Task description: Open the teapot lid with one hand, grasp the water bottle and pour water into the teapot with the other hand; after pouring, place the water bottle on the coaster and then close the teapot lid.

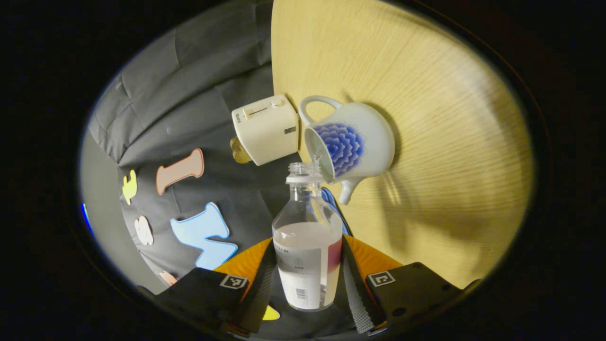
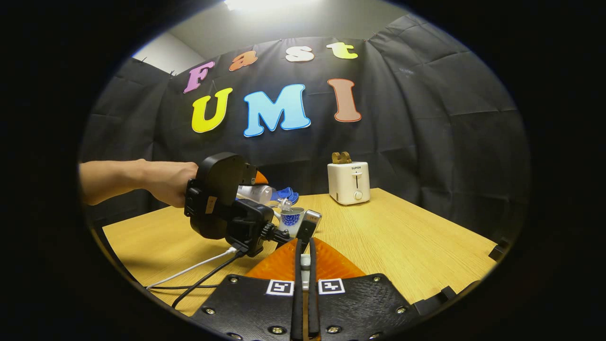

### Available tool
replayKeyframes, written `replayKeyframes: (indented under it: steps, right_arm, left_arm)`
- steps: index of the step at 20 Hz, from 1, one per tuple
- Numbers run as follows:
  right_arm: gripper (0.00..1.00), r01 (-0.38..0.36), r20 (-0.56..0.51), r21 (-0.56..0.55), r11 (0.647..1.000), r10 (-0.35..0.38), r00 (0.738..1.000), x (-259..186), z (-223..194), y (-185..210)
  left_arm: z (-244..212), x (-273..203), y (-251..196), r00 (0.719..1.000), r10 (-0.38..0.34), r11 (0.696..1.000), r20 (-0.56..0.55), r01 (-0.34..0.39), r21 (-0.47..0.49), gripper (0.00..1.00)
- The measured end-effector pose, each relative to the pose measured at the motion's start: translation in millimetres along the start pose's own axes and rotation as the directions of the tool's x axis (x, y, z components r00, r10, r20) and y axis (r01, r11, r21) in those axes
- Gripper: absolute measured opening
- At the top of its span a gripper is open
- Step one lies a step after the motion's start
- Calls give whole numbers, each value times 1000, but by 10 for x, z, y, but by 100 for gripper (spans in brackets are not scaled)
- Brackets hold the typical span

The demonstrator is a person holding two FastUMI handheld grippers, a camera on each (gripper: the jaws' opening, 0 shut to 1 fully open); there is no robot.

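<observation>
In the left gripper view, my left gripper (image 1: 307,242) is shut on a clear water bottle (image 1: 308,255), half full and uncapped. The bottle is tipped, and a thin stream runs from its mouth into the open top of the white teapot (image 1: 352,142) with a blue flower. A blue coaster (image 1: 337,208) peeks out behind the bottle. In the right gripper view, my right gripper (image 2: 304,244) is shut on a small white piece, seemingly the teapot lid (image 2: 306,260). Just ahead of it are the teapot (image 2: 290,219), the tilted bottle (image 2: 255,193) and the coaster (image 2: 286,194).
A white toaster (image 2: 349,182) with toast in it stands at the back of the wooden table (image 2: 402,237), near the wall. A person's hand (image 2: 165,182) holds the left gripper, whose cables (image 2: 199,272) trail over the table's left side.
</observation>
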State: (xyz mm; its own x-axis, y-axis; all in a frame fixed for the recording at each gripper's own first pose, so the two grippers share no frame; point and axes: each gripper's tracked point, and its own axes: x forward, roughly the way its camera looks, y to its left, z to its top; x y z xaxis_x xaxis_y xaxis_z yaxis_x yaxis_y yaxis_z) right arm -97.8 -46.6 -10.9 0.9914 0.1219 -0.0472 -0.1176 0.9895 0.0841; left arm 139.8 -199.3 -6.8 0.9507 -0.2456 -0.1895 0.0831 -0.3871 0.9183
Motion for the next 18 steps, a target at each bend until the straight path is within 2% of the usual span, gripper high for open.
replayKeyframes:
  steps: [18]
  right_arm:
    - [5, 2, -3, 4, 1000, -2, 1000, -3, 3, -21]
  left_arm:
    - [-6, 5, 192, 1000, 17, 984, -1, -16, 176, 84]
